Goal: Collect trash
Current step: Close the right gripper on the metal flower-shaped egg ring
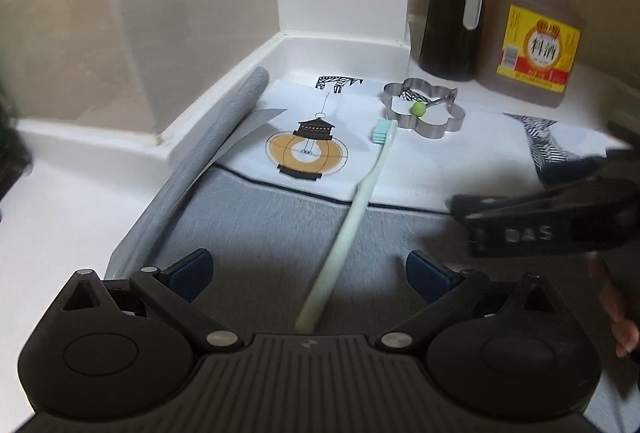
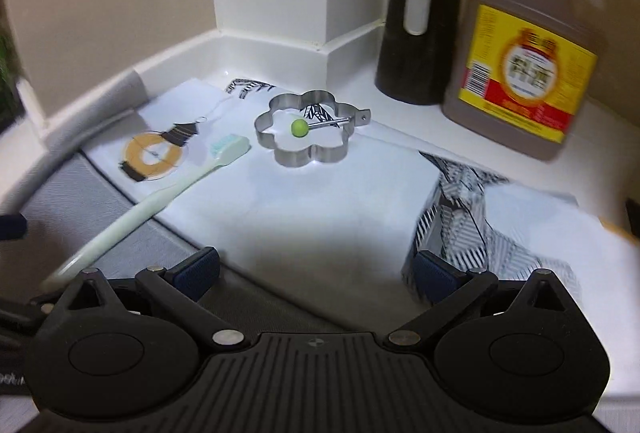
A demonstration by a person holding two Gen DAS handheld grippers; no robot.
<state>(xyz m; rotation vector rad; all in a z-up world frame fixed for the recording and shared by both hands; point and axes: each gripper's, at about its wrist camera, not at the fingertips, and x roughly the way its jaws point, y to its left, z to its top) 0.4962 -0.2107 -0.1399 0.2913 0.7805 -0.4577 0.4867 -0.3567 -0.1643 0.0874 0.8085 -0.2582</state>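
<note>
White corner bench still looks untouched: pale green plastic toothbrush (image 1: 352,217) lies across the printed white cloth (image 2: 320,201) and grey mat (image 1: 272,229), left gripper (image 1: 308,275) and right gripper (image 2: 316,271) jaws apart, nothing collected yet.

The left gripper (image 1: 308,275) has a black plastic body with a ribbed centre plate, two rounded housings with oval insets, silver screw heads at the link pivots, and triangular cut-outs. Its fingers (image 1: 191,273) carry dark blue textured pads. The right gripper (image 2: 316,275) is built the same; from the left wrist its black side shows raised letters "DAS".
</note>
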